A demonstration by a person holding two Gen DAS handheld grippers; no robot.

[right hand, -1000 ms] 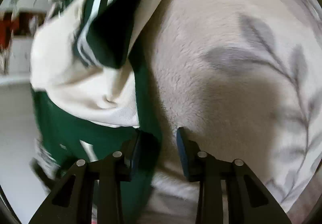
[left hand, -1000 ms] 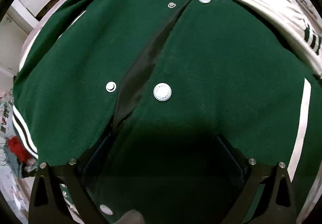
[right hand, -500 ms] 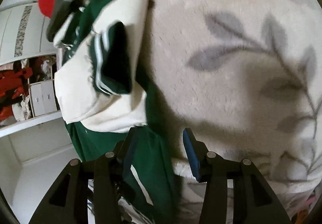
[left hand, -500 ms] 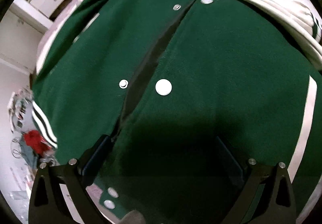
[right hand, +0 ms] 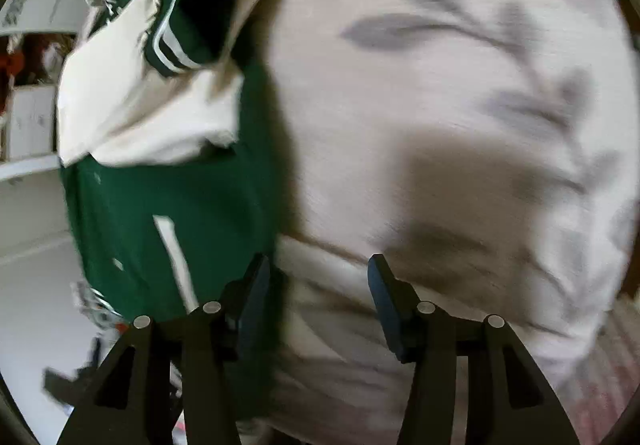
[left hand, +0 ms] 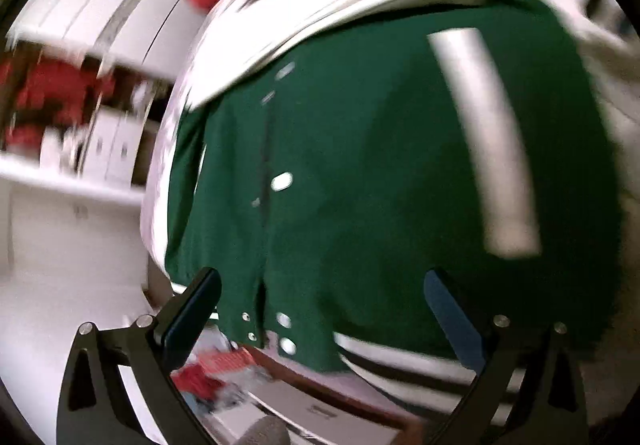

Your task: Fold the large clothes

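A dark green varsity jacket (left hand: 360, 173) with cream sleeves (left hand: 304, 17), silver snaps and a white pocket stripe lies front up on the bed. My left gripper (left hand: 320, 301) hovers over its striped hem (left hand: 400, 361) with the jaws wide apart and nothing pinched. In the right wrist view the jacket (right hand: 160, 213) lies to the left, a cream sleeve with a striped cuff (right hand: 176, 45) folded across its top. My right gripper (right hand: 318, 285) is just off the jacket's right edge, above the blanket. Its jaws are opening, with no cloth between them.
A beige blanket with grey leaf prints (right hand: 460, 105) covers the bed to the jacket's right. White shelves and drawers (left hand: 104, 149) with red clothes stand beyond the bed's left side. Red clutter (left hand: 208, 373) lies on the floor below the bed's edge.
The left view has pulled back and rolled, so the jacket's hem and the bed's edge now show. The right gripper's jaws have widened and slid right, off the jacket's green edge.
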